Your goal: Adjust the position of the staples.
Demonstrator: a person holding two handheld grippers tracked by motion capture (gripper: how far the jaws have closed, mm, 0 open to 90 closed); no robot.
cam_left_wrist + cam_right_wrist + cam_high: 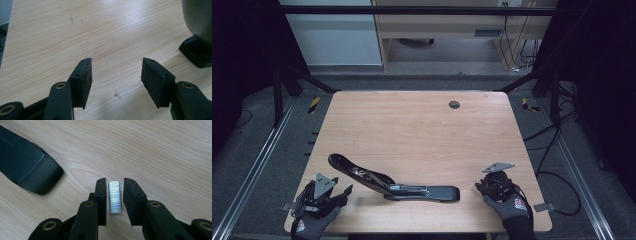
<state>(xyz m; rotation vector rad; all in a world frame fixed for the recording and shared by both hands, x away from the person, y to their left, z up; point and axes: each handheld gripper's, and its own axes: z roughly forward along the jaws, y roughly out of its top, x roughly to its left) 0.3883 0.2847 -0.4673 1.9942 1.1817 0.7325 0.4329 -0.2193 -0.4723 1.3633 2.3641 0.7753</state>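
Staple strip (115, 197) flat on table (412, 120) between right gripper (114, 183) pads, narrow gaps each side, unclamped; long axis parallel to jaws. Open stapler (394, 182) left of it. Left gripper (116, 67) gapes, empty.

The far half of the table (422, 120) is bare wood, so a hand can move there freely. Only a small dark round cap (454, 104) sits near the far edge. At the near side a long black stapler (392, 182) lies opened out between the two hands and blocks the straight way across. The left gripper (116, 72) has bare wood in front, with the stapler close on its right. A small strip of staples (115, 197) lies between the jaws of the right gripper (115, 192).
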